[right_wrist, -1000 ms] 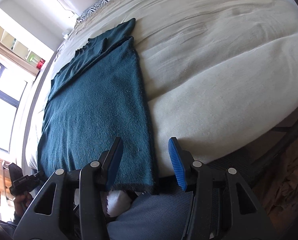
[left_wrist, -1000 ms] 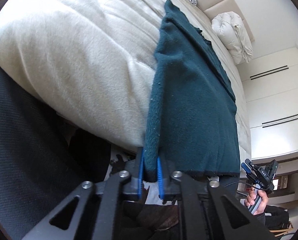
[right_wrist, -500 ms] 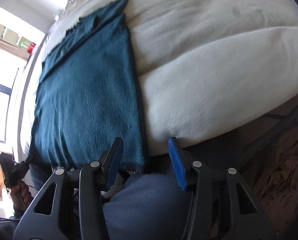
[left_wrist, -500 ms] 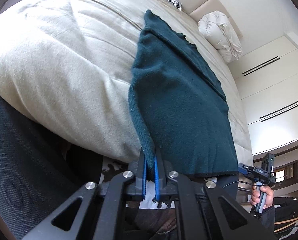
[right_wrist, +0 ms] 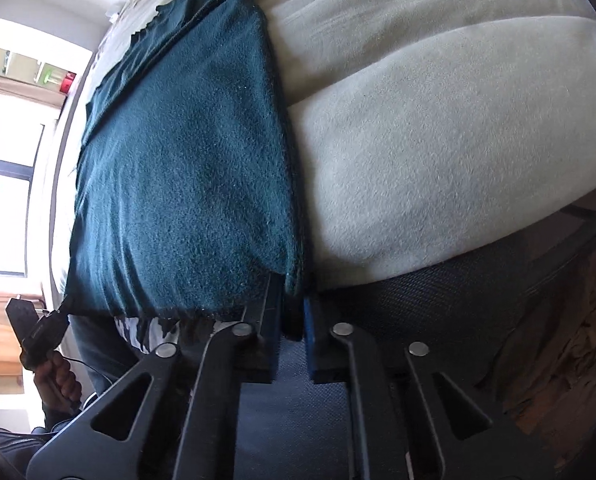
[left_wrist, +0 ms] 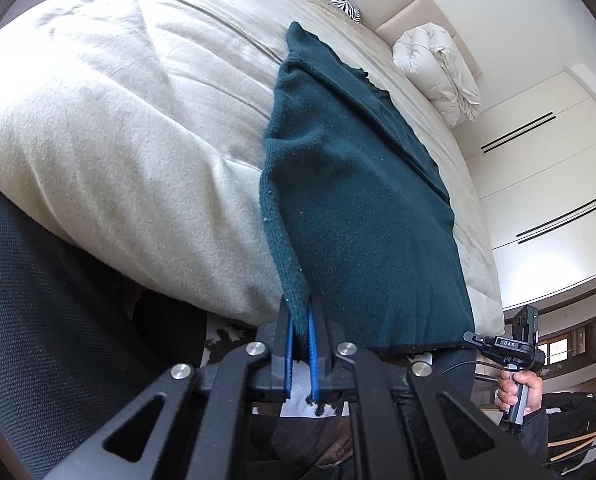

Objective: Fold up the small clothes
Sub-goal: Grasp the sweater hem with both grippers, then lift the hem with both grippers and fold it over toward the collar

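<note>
Both tongs [left_wrist: 301, 334] [right_wrist: 294, 312] pinch the teal garment [left_wrist: 357, 208] corners (rolled duvet [left_wrist: 437, 72] only leftward).

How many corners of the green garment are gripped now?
2. The left gripper is shut on the garment at its near left corner; the right gripper is shut on its near right corner. The far corners lie free on the bed.

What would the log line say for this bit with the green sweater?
left claw: shut on sweater corner | right claw: just closed on other corner | sweater: flat on bed
</note>
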`<act>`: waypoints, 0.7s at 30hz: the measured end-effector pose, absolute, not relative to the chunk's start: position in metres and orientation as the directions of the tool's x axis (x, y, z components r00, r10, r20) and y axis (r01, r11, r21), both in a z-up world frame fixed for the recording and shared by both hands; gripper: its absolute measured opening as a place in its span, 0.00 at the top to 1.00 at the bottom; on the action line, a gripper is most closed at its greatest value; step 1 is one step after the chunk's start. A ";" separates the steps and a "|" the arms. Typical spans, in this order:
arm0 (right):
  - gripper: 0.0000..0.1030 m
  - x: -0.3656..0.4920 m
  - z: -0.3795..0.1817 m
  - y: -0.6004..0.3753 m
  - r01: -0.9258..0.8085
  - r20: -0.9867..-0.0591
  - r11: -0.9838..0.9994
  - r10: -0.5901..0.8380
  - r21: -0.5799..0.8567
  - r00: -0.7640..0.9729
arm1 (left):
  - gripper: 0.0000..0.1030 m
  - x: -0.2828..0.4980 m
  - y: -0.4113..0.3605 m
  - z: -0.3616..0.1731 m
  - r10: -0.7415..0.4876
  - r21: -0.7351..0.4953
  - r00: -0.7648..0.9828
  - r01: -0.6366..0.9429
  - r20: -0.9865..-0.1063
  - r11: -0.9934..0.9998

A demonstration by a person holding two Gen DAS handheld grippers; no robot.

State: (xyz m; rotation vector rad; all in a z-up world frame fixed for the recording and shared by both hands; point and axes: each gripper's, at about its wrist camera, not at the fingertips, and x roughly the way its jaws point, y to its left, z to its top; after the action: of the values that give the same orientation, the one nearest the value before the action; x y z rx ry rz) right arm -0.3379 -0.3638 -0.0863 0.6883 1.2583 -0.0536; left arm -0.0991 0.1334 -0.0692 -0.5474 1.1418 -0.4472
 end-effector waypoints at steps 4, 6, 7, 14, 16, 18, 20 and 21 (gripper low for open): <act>0.95 -0.341 -0.077 -0.364 0.396 -0.865 0.788 0.326 0.472 0.381 | 0.94 -0.097 0.133 -0.059 -0.611 -0.634 0.371 0.073 -0.700 0.770; 0.95 -0.340 -0.068 -0.366 0.392 -0.843 0.771 0.336 0.502 0.420 | 0.94 -0.094 0.134 -0.054 -0.636 -0.664 0.380 0.071 -0.672 0.744; 0.95 -0.339 -0.061 -0.367 0.385 -0.824 0.758 0.344 0.527 0.450 | 0.94 -0.091 0.135 -0.051 -0.645 -0.675 0.385 0.071 -0.660 0.734; 0.95 -0.323 -0.029 -0.379 0.334 -0.695 0.668 0.390 0.665 0.605 | 0.94 -0.073 0.144 -0.035 -0.698 -0.757 0.440 0.061 -0.564 0.650; 0.95 -0.315 -0.024 -0.380 0.320 -0.664 0.649 0.392 0.690 0.637 | 0.94 -0.067 0.149 -0.033 -0.710 -0.781 0.455 0.048 -0.538 0.623; 0.95 -0.308 -0.018 -0.381 0.313 -0.647 0.641 0.385 0.701 0.658 | 0.94 -0.061 0.152 -0.031 -0.715 -0.797 0.469 0.040 -0.518 0.603; 0.95 -0.299 -0.011 -0.380 0.301 -0.630 0.638 0.378 0.708 0.679 | 0.94 -0.056 0.155 -0.028 -0.714 -0.801 0.482 0.041 -0.507 0.597; 0.95 -0.295 -0.007 -0.382 0.295 -0.619 0.636 0.375 0.713 0.690 | 0.94 -0.053 0.157 -0.026 -0.712 -0.800 0.489 0.046 -0.504 0.598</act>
State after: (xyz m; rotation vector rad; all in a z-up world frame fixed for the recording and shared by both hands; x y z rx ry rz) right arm -0.2948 -0.3817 -0.0072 0.9089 0.8390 0.0529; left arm -0.0526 0.1569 -0.0259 -0.8139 0.9578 -0.5276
